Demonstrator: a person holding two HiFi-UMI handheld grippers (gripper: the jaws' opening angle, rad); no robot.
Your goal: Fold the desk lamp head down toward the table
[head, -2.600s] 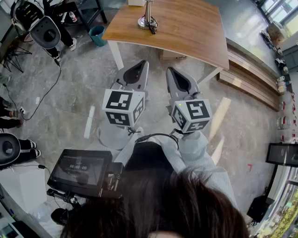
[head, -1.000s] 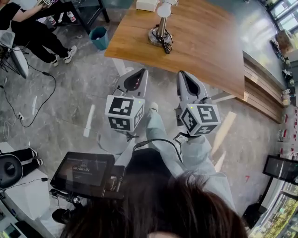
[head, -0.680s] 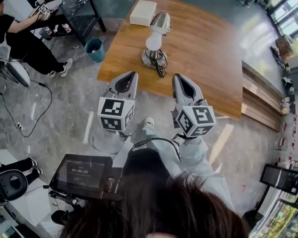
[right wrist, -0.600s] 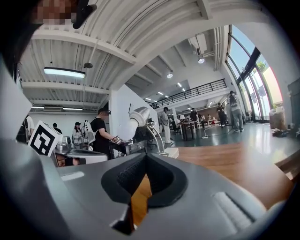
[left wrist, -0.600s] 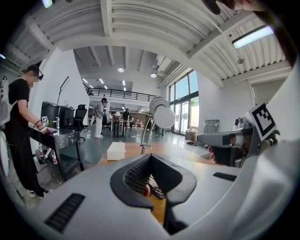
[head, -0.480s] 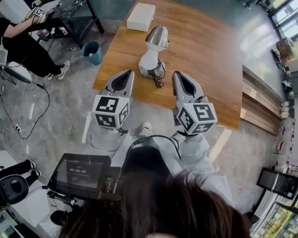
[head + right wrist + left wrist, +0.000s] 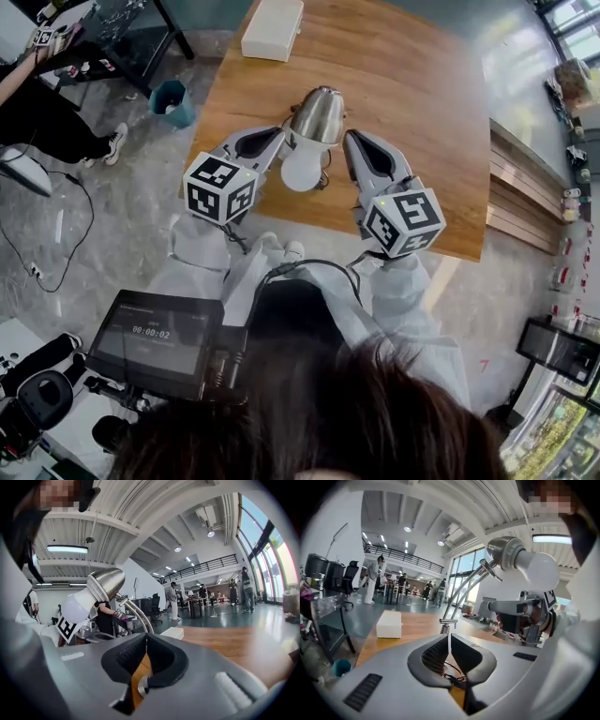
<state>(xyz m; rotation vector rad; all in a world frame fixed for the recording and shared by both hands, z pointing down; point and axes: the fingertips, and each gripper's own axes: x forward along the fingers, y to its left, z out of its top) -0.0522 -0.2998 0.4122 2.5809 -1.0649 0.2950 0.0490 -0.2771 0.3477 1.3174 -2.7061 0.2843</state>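
Note:
The desk lamp stands near the wooden table's (image 7: 412,84) front edge. Its steel head (image 7: 316,114) is raised, and the white bulb (image 7: 302,169) points toward me. My left gripper (image 7: 276,137) is shut and empty just left of the head. My right gripper (image 7: 348,141) is shut and empty just right of it. In the left gripper view the head (image 7: 506,552) and bulb (image 7: 540,570) sit high at the right above the curved arm (image 7: 461,592), beyond my shut left gripper (image 7: 449,637). The right gripper view shows the head (image 7: 106,585) at the upper left, above my shut right gripper (image 7: 146,637).
A white box (image 7: 273,28) lies at the table's far left end. On the floor left of the table are a blue bin (image 7: 171,101) and a black frame desk (image 7: 112,28) with a seated person. A monitor (image 7: 169,337) hangs at my lower left.
The table and lamp have come much closer. Both grippers moved forward from over the floor to either side of the lamp head. Their jaws stayed shut.

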